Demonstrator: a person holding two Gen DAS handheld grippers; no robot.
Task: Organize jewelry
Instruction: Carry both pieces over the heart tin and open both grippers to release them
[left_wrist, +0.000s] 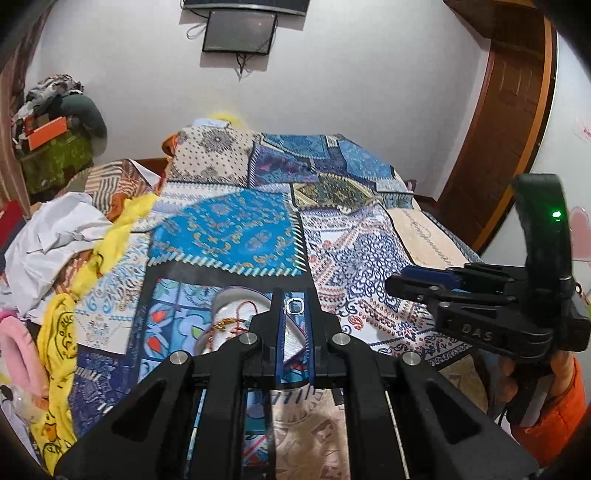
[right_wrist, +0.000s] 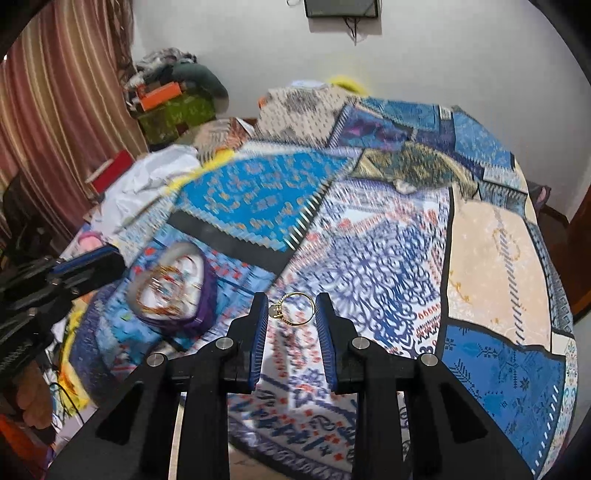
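My left gripper (left_wrist: 294, 307) is shut on a small silver ring with a blue stone (left_wrist: 294, 306), held above the bed. Just behind and left of it is a round grey-rimmed jewelry dish (left_wrist: 236, 299) holding red and gold thread bracelets (left_wrist: 231, 325). My right gripper (right_wrist: 291, 308) is shut on a thin gold ring (right_wrist: 295, 308) pinched across its width between the blue pads. The dish (right_wrist: 173, 284) shows blurred at the left of the right wrist view, with the left gripper (right_wrist: 88, 264) beside it. The right gripper (left_wrist: 399, 284) shows at the right of the left wrist view.
A patchwork blue bedspread (left_wrist: 229, 229) covers the bed. Crumpled white and yellow clothes (left_wrist: 74, 236) lie along its left side. A cluttered pile (left_wrist: 55, 122) stands at the far left corner, a wooden door (left_wrist: 509, 110) at the right. Striped curtains (right_wrist: 55, 110) hang at left.
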